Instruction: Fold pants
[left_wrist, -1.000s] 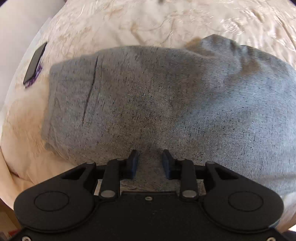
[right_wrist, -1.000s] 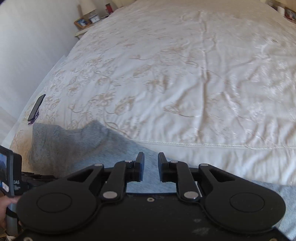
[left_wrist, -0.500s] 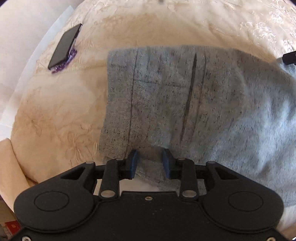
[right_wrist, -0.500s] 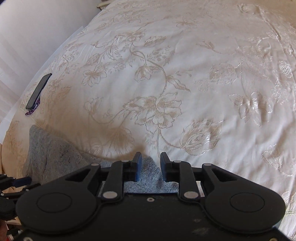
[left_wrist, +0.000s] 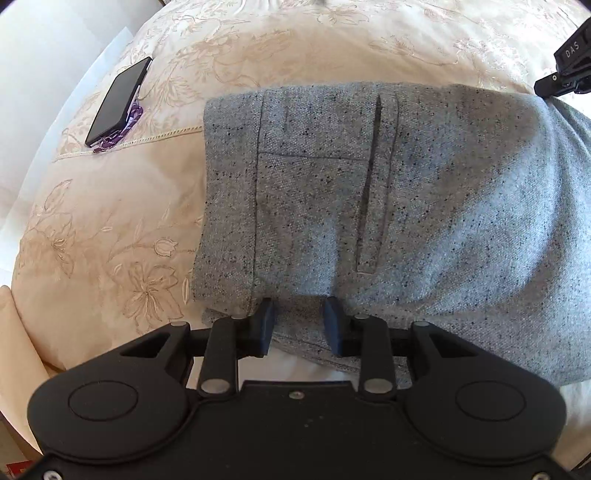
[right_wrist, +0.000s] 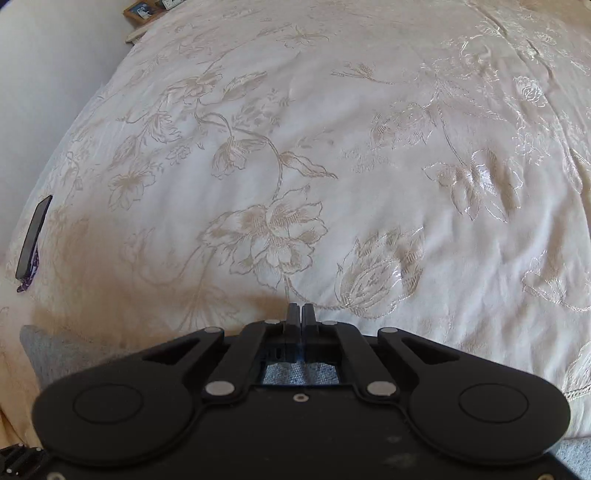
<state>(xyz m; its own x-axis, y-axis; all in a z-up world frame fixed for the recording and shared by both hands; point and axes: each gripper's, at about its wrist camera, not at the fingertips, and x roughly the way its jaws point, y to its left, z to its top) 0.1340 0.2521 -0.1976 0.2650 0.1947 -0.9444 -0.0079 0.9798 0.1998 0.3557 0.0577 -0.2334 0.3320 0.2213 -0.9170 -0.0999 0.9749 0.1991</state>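
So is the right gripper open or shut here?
Shut: the right gripper has its fingertips pressed together with no gap. Grey pants show beneath it; whether it pinches them, cannot tell.

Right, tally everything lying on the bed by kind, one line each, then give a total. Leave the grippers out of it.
Pants, grey: 1
Phone, black, with a purple cord: 1
Total: 2, both on the bedspread.
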